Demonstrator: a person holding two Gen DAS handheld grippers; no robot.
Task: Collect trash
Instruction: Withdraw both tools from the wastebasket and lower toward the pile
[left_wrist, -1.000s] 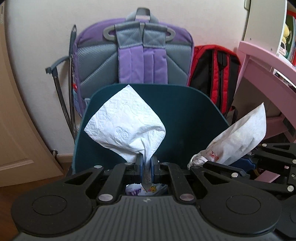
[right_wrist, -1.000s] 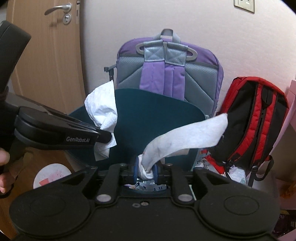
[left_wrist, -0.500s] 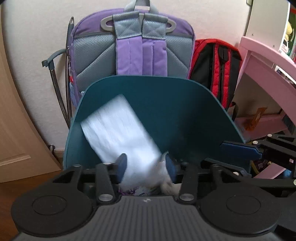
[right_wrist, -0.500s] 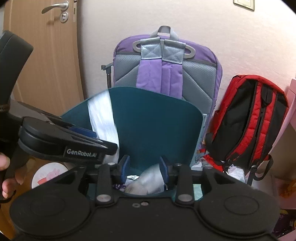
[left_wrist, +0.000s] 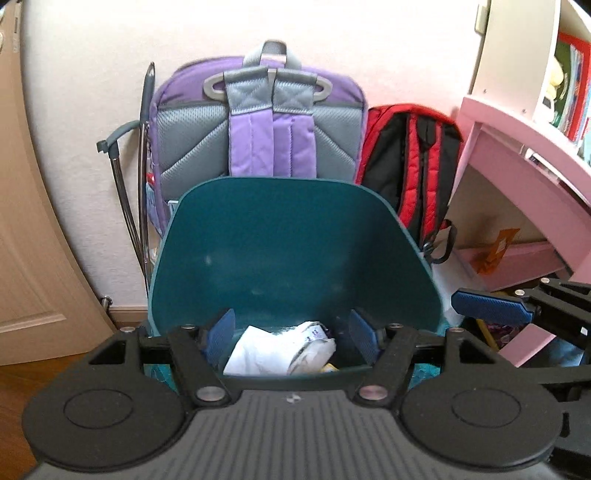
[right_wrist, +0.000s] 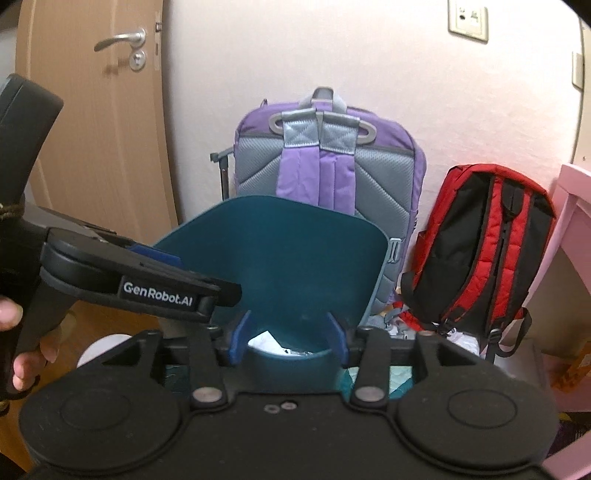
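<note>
A teal trash bin (left_wrist: 291, 243) with its lid raised stands in front of me; it also shows in the right wrist view (right_wrist: 295, 258). White crumpled tissues (left_wrist: 280, 350) lie inside it, and a bit of them shows in the right wrist view (right_wrist: 269, 341). My left gripper (left_wrist: 293, 332) is open and empty above the bin's mouth. My right gripper (right_wrist: 290, 332) is open and empty above the bin too. The right gripper's blue pad (left_wrist: 491, 304) shows at the right of the left wrist view. The left gripper's body (right_wrist: 147, 280) shows at the left of the right wrist view.
A purple and grey backpack (left_wrist: 266, 125) leans on the wall behind the bin. A red and black backpack (right_wrist: 487, 240) stands to its right. A pink desk (left_wrist: 524, 158) is at the far right. A wooden door (right_wrist: 96, 110) is at the left.
Both grippers opened and let go of their tissues. The tissues fell into the bin. Both grippers have risen a little.
</note>
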